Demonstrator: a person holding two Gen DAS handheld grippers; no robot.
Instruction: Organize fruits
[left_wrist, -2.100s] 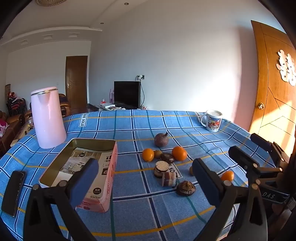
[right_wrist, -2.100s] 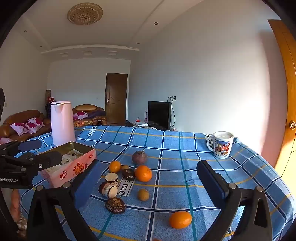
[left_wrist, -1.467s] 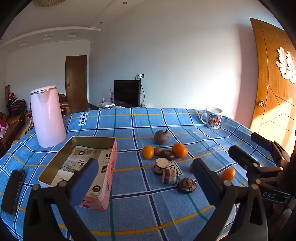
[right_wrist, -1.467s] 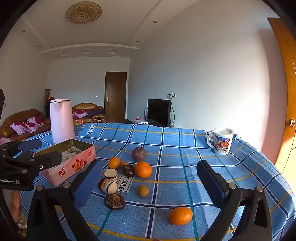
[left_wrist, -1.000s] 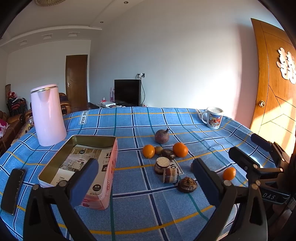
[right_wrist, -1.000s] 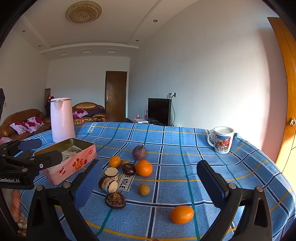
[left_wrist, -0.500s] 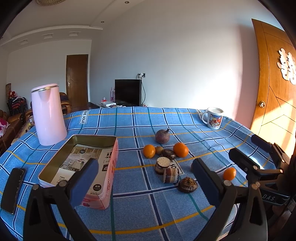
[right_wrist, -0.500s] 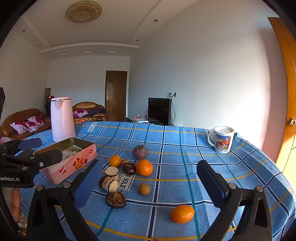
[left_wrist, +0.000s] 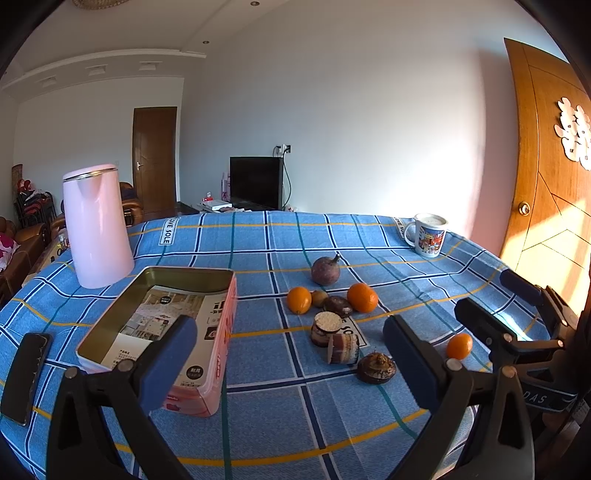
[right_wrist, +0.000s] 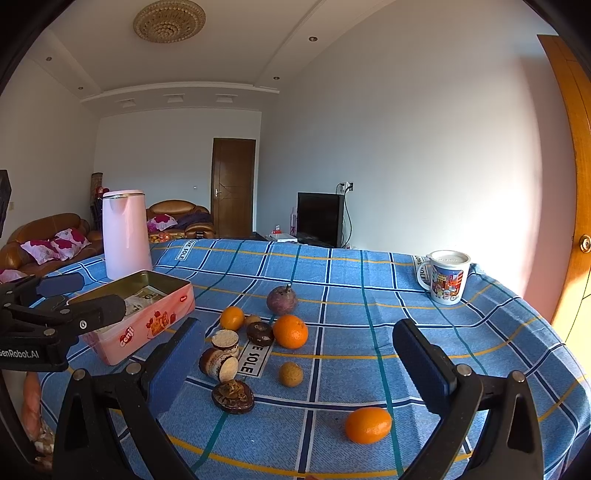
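Both claws are being held spread wide above the near edge of the tabletop (right_wrist: 498, 332), nothing pinched. Left claw (left_wrist: 290, 354) is filling the bottom of its own view; right claw (right_wrist: 297, 362) likewise, and it is also showing at the right edge of the left view.

Nearest the right claw: small orange (right_wrist: 368, 424), lying alone at lower centre-right of the right view, well apart from the rest. Just beyond it, a dark flat fruit (right_wrist: 233, 396) and a small tan round fruit (right_wrist: 290, 374). Further in, a cluster is sitting mid-frame: two cut brown pieces (right_wrist: 219, 363), another dark fruit (right_wrist: 260, 333), two oranges (right_wrist: 290, 331), and a purple round fruit with stem (right_wrist: 282, 300) at the back.

Pink tin (left_wrist: 218, 317), lid off, is sitting at lower left of the left view with only printed paper inside; no fruit in it yet. Phone (left_wrist: 25, 371) is lying at far left, pink kettle (left_wrist: 96, 227) behind the tin, mug (right_wrist: 445, 277) at far right.

Judgement: the approach step is being run, first pick not started. Tin is presumably the target container. Next move is calling for the right claw being lowered over the lone small orange, pads either side, then pressed together gently — the round fruit is likely to roll if nudged off-centre.
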